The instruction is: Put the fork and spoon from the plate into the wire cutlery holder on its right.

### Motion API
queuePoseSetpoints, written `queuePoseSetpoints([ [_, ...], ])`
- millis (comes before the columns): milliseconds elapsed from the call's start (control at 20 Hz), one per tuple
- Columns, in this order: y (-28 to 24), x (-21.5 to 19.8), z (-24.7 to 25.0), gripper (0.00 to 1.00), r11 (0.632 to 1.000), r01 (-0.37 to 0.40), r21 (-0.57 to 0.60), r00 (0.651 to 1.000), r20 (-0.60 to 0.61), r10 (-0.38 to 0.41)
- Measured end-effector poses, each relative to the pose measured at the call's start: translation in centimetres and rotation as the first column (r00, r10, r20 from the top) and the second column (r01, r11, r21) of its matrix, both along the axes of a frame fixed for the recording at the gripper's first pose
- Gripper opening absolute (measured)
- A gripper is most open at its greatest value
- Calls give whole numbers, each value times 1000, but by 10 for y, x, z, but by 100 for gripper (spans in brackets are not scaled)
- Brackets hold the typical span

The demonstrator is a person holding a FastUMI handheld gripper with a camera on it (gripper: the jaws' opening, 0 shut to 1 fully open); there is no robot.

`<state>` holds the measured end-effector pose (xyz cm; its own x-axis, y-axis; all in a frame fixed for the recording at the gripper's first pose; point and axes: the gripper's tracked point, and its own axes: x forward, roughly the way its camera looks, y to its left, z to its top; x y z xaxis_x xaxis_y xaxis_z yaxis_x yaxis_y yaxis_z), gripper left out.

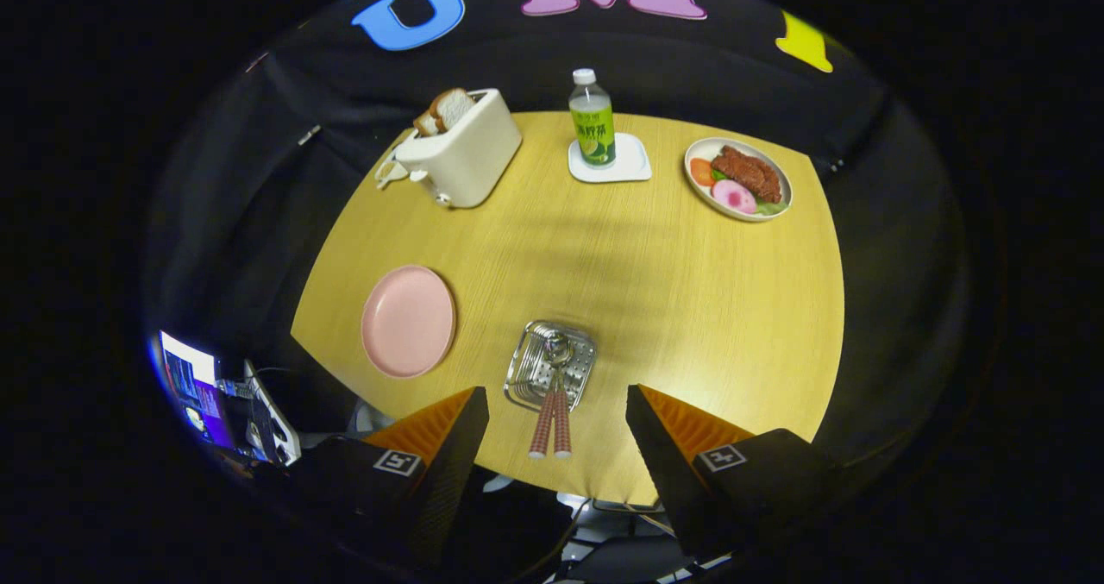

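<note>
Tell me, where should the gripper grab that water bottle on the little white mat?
Probably around the bottle's straight middle, coming from the near side, fingers either side. It stands upright on the coaster with open table before it. The gripper is open, high above.

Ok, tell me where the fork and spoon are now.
Both stand in the wire cutlery holder, right of the pink plate, handles between the open jaws of the gripper.

Your gripper [552, 403] shows two wedge-shaped fingers [448, 446] with ribbed inner faces, and each block-like finger base carries a small square white-framed marker [397, 461] on top. Nothing sits between the parted fingers.
</note>
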<state>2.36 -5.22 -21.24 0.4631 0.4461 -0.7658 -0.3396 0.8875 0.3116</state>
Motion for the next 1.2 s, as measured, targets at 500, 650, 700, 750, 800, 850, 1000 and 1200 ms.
queuePoseSetpoints([
  [500,-8,16,41,100,994,87,70,900,422,-109],
  [650,-8,6,59,99,988,106,113,851,504,-149],
  [700,-7,-1,68,99,986,111,127,834,527,-162],
  [750,-7,-4,75,99,983,116,141,819,546,-175],
  [800,-9,-6,80,99,981,119,151,806,563,-184],
  [850,-10,-8,83,99,980,123,156,796,574,-191],
  [1000,-8,-15,88,99,979,119,166,784,589,-195],
  [1200,-9,-19,92,99,979,120,164,777,598,-196],
])
